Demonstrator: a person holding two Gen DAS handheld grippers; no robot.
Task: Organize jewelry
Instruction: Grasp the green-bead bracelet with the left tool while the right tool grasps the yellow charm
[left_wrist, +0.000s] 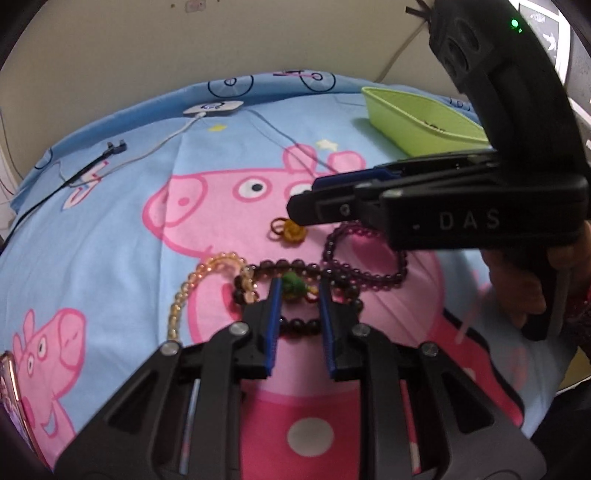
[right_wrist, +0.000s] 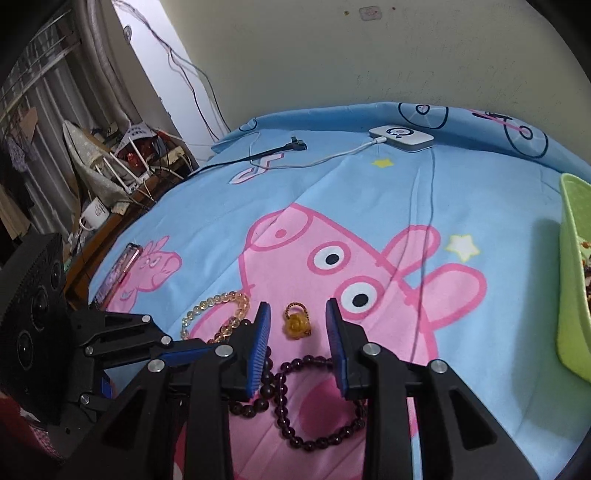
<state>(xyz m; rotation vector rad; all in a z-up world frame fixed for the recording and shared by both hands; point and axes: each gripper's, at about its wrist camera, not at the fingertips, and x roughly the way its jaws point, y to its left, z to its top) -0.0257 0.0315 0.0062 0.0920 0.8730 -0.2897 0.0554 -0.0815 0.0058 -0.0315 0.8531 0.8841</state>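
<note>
A blue cartoon-pig sheet (right_wrist: 480, 206) covers the bed, jewelry lying near its middle. A green plastic tray (left_wrist: 417, 118), cut off at the right wrist view's edge, holds small dark pieces too blurred to name. The left gripper (left_wrist: 297, 291) has its jaws parted around a green charm (left_wrist: 291, 286) on a dark bead bracelet (left_wrist: 291, 265), pads not pressing. The right gripper (right_wrist: 297, 314) has its jaws apart, empty, flanking an amber charm (right_wrist: 297, 324). A purple bead strand (right_wrist: 314, 398) and a pale yellow bracelet (right_wrist: 218, 314) lie alongside.
</note>
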